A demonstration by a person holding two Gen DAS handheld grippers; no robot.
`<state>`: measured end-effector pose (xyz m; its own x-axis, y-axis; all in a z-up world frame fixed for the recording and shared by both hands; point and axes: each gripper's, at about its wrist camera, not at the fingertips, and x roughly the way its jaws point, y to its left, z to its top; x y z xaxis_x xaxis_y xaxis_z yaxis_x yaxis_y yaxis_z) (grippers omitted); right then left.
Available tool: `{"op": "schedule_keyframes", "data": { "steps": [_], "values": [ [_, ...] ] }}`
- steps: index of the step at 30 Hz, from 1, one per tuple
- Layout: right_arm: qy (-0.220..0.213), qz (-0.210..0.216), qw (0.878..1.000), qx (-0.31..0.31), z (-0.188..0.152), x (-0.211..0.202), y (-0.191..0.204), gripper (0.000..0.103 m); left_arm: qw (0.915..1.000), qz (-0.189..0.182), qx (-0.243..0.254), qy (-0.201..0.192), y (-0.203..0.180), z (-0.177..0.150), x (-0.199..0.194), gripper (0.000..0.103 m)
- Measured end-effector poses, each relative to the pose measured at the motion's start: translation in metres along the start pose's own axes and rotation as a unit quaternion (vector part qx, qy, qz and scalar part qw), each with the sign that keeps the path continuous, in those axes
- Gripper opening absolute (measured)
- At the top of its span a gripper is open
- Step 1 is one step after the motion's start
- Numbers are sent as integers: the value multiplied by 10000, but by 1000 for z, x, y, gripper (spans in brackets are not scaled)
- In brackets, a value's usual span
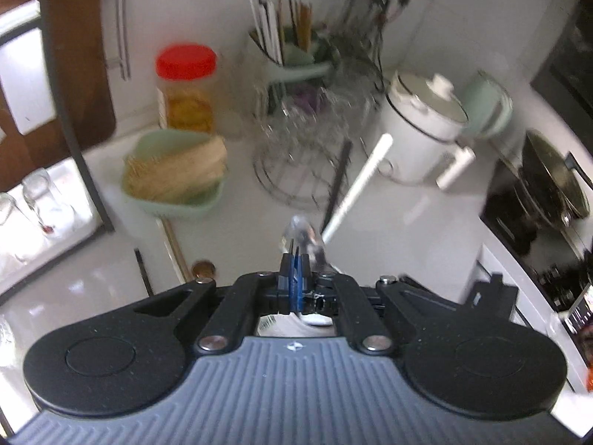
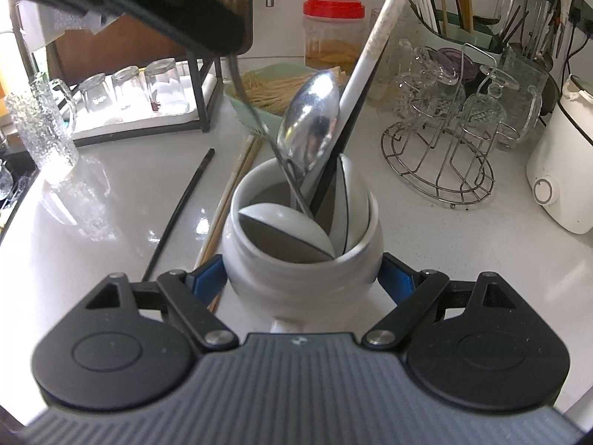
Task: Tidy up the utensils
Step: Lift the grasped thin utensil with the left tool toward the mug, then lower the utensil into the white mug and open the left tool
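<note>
Two handheld grippers are working over a white countertop (image 2: 426, 259) crowded with kitchenware. The right gripper (image 2: 300, 278) is clamping a white ceramic jar (image 2: 302, 270) between its blue pads (image 2: 209, 276), one pad pressing each side of the jar's rounded body, so the jaws are standing partly apart around it. The jar is sitting upright on the counter just ahead of the tool and is holding two white ceramic spoons (image 2: 285, 230), a metal spoon (image 2: 309, 126) with its bowl pointing up, a long white utensil handle (image 2: 378, 33) and a dark chopstick leaning against the rim.

The left gripper (image 1: 294, 259) is fully closed, its fingers pinching the end of a thin metal utensil (image 1: 304, 237); in the right wrist view the same tool is appearing as a dark blurred shape at upper left, with a thin metal handle (image 2: 248, 104) running down from it into the jar's mouth. Whether that handle is resting on the jar's bottom cannot be told.

Loose on the counter left of the jar are lying a black chopstick (image 2: 178, 211) and pale wooden chopsticks (image 2: 231, 189). Behind are standing a green tray of toothpicks (image 2: 259, 92), a red-lidded jar (image 2: 333, 33), a wire rack of glasses (image 2: 441, 141) and a white cooker (image 2: 563, 163).
</note>
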<state>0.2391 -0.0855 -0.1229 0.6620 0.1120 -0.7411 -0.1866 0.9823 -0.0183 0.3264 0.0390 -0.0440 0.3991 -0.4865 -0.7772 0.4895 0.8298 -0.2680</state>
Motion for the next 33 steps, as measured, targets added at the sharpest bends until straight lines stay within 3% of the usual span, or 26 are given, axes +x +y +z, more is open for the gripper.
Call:
{"op": "schedule_keyframes", "data": {
  "steps": [15,22,25,33],
  "values": [
    [-16,-5,10000,-5,-1,-1,0,90,9945,-243,340,957,-25,31,18,4],
    [48,59,9999,-66,1,0,-2,90,9900,-311,196,1360,-26,34,35,4],
    [42,79,9999,-132,1,0,-2,90,9874,-504,-5,1498,-21,32,46,4],
    [17,114,9998,-154,1,0,-2,90,9875,-495,-69,1494,-18,30,52,4]
  ]
}}
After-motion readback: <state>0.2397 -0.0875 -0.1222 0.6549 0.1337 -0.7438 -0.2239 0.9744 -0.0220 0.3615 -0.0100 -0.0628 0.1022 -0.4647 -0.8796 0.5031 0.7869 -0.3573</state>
